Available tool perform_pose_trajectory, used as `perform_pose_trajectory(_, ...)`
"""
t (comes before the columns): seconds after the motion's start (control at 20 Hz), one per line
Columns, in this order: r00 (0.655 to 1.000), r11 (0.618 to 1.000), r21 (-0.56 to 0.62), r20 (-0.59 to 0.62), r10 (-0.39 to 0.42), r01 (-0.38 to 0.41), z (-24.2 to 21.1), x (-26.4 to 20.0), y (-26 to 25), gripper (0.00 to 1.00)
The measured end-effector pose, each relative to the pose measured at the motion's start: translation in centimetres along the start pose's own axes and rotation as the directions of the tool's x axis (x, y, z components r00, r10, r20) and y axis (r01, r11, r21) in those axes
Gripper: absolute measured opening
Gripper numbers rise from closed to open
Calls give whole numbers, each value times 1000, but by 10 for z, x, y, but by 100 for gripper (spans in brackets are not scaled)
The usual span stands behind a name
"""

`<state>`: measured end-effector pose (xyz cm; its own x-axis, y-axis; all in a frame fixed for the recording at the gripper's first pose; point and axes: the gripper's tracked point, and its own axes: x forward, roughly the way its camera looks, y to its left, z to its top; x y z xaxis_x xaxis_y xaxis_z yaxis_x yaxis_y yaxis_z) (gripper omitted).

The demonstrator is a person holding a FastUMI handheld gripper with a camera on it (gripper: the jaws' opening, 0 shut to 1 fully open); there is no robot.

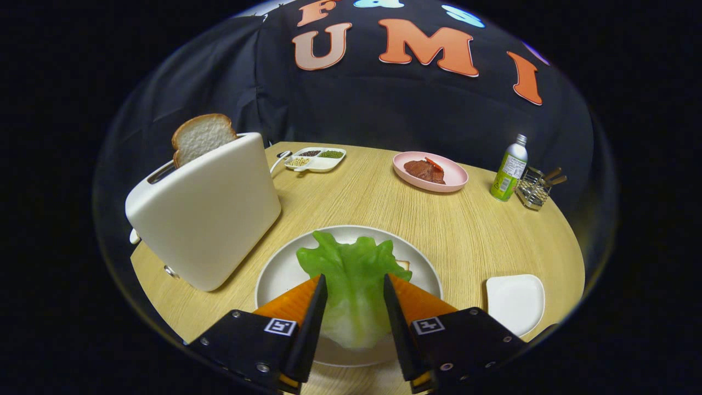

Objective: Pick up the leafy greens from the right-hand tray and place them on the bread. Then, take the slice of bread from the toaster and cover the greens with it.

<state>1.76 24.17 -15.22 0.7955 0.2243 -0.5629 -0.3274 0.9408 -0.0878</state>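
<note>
Leafy greens (351,274) lengthwise between the gripper (355,285) fingers, apparently pinched, above bread (404,265) on the plate (279,271); toaster (211,214) slice (202,137) waiting ahead-left.

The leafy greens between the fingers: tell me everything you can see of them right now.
The leafy greens are one lettuce-like leaf, glossy and translucent like plastic, deep green with a ruffled far edge and fading to a pale whitish stem end near the camera. It lies over the round plate, with a corner of the bread peeking out beneath it. The gripper sits with a finger on each side of the leaf; whether they press it is unclear.
</note>
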Motion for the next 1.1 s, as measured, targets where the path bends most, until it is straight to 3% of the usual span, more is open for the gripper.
perform_pose_trajectory(0.15,999,1000,-2,46,-23,23,18,-10,1,82)
perform_pose_trajectory(0.35,992,998,-19,114,-54,56,47,-19,9,95)
perform_pose_trajectory(0.85,961,1000,-7,277,14,-13,143,-55,80,97)
perform_pose_trajectory(1.1,952,999,7,304,47,-51,163,-56,123,97)
